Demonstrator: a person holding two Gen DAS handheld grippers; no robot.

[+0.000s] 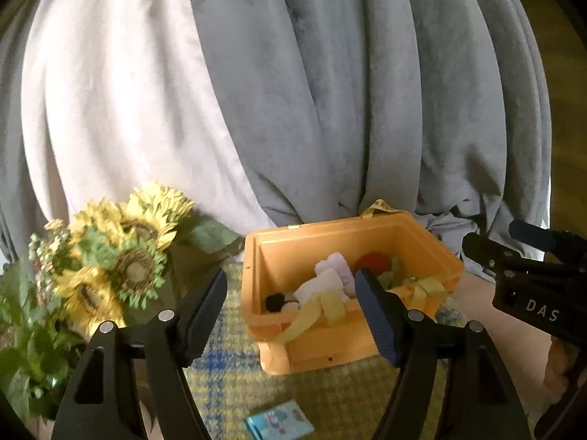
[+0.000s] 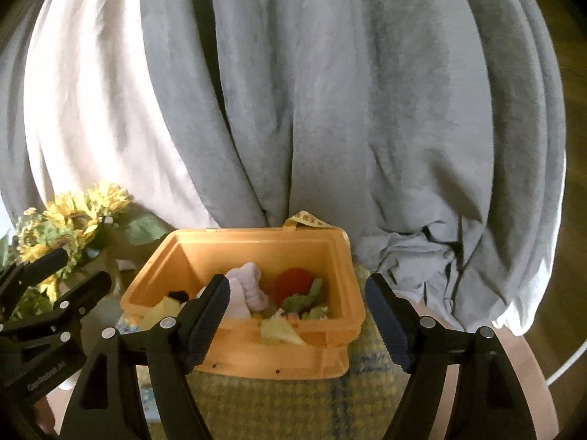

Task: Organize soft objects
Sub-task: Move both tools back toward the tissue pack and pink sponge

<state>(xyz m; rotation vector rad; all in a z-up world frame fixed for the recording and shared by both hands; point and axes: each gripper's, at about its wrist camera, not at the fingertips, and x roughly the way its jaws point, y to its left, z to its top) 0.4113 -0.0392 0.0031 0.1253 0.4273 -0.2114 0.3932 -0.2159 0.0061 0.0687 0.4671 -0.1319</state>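
Soft toys [image 2: 256,289] are lying inside the orange bin [image 2: 330,352], which is sitting on a checked mat [image 1: 234,377] beside sunflowers [image 1: 121,256]. Left gripper [image 1: 290,315] and right gripper [image 2: 297,319] are both hovering near it, jaws apart, gripping nothing.

Lighting: soft daylight reaches you through the curtain [image 1: 293,91]; its pale left panel glows near white, its grey folds stay dim. Foreground: your gripper fingers [image 1: 205,308] read as near-black silhouettes, backlit, little surface detail. Shadow: the orange bin [image 2: 256,352] is darker on its near wall, brighter on its far inner wall. Blur: the sunflowers [image 1: 121,253] smear slightly; bin contents are soft. Distortion: strong fisheye bowing, black vignette in every corner. Glare: none but the blown-out curtain panel.
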